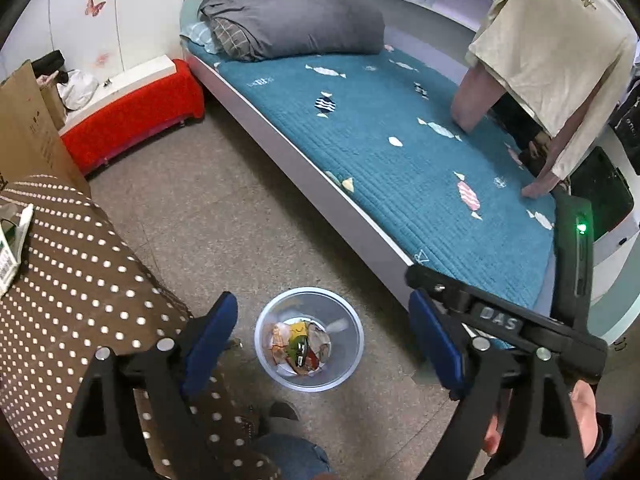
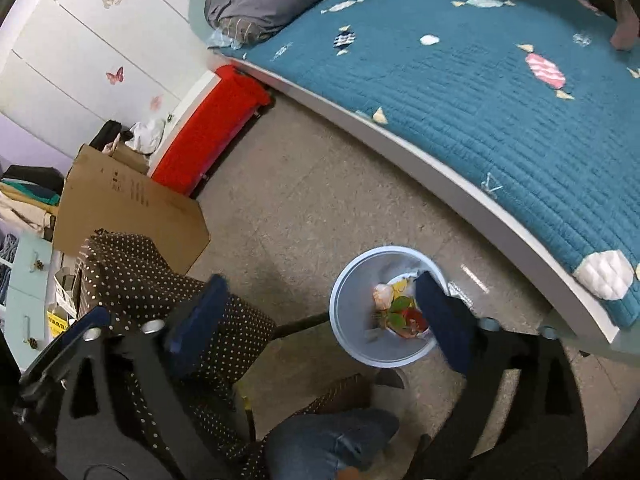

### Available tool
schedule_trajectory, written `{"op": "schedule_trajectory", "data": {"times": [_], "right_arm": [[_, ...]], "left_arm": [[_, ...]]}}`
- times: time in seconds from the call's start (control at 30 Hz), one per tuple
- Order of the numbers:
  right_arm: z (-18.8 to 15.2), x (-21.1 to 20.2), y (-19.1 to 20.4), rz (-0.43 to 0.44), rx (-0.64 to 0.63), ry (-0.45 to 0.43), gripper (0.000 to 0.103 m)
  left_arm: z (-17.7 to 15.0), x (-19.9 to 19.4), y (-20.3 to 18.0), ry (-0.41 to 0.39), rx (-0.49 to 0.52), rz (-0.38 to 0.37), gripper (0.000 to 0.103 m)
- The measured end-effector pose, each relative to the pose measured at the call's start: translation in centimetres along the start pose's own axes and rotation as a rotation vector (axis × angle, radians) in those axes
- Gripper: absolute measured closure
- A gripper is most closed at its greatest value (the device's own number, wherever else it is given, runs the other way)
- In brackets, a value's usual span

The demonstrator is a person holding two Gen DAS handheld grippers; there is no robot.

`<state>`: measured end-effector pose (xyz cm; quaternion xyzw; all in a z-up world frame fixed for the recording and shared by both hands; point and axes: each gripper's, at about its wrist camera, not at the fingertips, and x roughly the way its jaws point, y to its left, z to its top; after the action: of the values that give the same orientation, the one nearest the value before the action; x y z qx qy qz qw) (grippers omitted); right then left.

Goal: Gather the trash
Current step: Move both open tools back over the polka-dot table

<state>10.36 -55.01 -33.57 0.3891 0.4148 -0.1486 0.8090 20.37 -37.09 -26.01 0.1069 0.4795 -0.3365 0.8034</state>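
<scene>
Currently both tongs, left [image 1: 324,344] and right [image 2: 320,320], stand apart and empty above the bin [image 1: 264,320] holding wrappers [image 1: 300,346]; next: locate further trash.

The speckled grey floor [image 1: 224,216] carries a pale blue waste bin [image 1: 309,376] holding crumpled wrappers, standing near the white edge of the bed [image 1: 304,184]. On the bed lies a teal quilt [image 1: 400,152] with candy patterns, and a folded grey duvet [image 1: 296,24] at its head. A red-covered low bench [image 1: 132,120] and a cardboard box [image 2: 132,208] also stand on the floor
</scene>
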Motion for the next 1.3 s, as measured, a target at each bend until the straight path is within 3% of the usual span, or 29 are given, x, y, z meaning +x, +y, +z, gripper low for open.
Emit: {"op": "schedule_trajectory", "data": {"times": [0.23,0.47,0.97,1.3], "right_arm": [[-0.4,-1.8,1.8,-0.067,-0.054,-0.034,0.006],[-0.8,-4.5,4.5,-0.076,-0.105,-0.089,0.006],[-2.5,-11.8,13.6,-0.001,-0.252,-0.222,0.006],[-5.3,-14.6,19.8,0.052,-0.377,-0.265,0.006]], "left_arm": [[-0.7,-2.7,-0.7,-0.072,0.025,0.027,0.015],[-1.2,-6.1,-0.3,-0.127,0.021,0.038,0.015],[-2.9,-14.9,2.6,-0.283,-0.019,0.087,0.013],[-5.6,-20.4,6.9,-0.383,-0.094,0.149,0.01]]}}
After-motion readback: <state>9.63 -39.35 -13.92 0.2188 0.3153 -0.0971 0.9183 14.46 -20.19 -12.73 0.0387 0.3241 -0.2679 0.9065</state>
